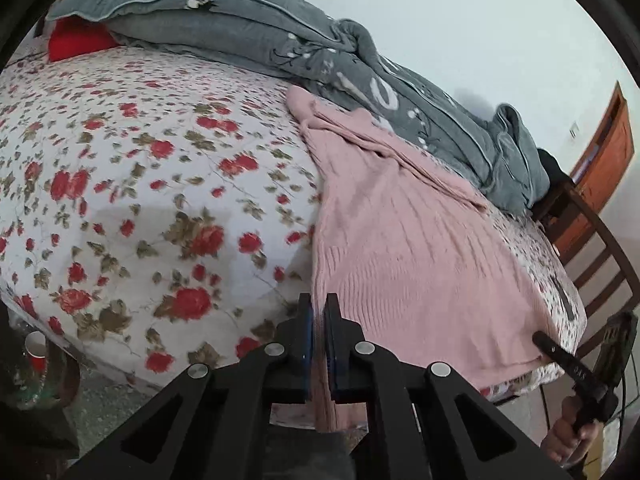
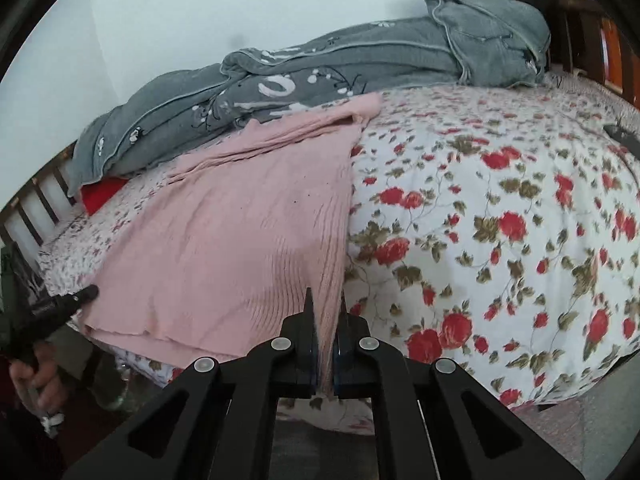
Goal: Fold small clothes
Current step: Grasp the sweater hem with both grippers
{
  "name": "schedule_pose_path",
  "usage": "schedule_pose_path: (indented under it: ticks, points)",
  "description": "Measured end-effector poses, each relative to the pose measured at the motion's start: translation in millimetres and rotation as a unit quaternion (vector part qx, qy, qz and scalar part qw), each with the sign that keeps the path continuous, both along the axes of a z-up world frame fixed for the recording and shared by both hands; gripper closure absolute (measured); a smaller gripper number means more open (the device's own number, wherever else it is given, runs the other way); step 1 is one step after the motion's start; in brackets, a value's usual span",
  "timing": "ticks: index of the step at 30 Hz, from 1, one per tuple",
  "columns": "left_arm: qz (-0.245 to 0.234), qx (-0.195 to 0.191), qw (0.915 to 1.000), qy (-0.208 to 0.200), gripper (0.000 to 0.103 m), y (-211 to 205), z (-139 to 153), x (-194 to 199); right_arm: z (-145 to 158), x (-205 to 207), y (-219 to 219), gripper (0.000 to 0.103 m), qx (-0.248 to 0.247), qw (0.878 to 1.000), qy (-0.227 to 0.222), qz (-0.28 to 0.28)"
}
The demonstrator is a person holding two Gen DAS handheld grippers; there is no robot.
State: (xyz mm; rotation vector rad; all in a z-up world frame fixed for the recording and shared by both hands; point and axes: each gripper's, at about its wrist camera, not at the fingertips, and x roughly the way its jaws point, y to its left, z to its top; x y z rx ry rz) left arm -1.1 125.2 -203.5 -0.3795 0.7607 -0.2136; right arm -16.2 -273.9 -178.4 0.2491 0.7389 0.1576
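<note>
Pink knit garment [image 1: 404, 240] lies flat on the floral bed [image 1: 140, 184], hem at the near edge, far end touching the grey quilt [image 1: 280, 40]. Left gripper [image 1: 319, 308] and right gripper [image 2: 325, 308] are each nearly closed, pinching a hem corner. Risks: loose knit may slip from either pinch; uneven lifting would skew the fold. Count: one garment, two grippers, one quilt.
</note>
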Motion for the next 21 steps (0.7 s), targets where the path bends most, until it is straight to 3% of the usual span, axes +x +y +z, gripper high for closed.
schedule_pose_path:
  ticks: [7, 9, 11, 12, 16, 21]
  points:
    - [-0.01, 0.036, 0.9992, 0.011, 0.09, -12.1, -4.1, -4.0, -5.2, 4.0, 6.1, 0.094, -0.021, 0.999, 0.02, 0.014]
    - [-0.012, 0.025, 0.9995, 0.017, 0.085, -10.9, -5.6, -3.7, -3.5, 3.8, 6.1, 0.088, -0.026, 0.999, 0.019, 0.008]
    - [-0.012, 0.022, 0.9996, 0.015, 0.072, -10.6, -6.2, -5.8, -2.3, 2.5, 7.8, 0.083, -0.036, 0.999, 0.016, 0.005]
    - [-0.011, 0.023, 0.9996, 0.013, 0.07, -10.8, -6.0, -7.1, -1.8, 3.0, 9.2, 0.078, -0.041, 0.999, 0.013, 0.003]
    - [-0.007, 0.034, 0.9994, -0.008, 0.069, -14.1, -3.1, -11.2, -1.3, 2.5, 14.8, 0.073, -0.05, 0.999, 0.01, 0.014]
    - [-0.002, 0.034, 0.9993, -0.014, 0.069, -18.4, -3.3, -9.9, -3.2, -0.4, 14.8, 0.073, -0.058, 0.998, -0.018, -0.024]
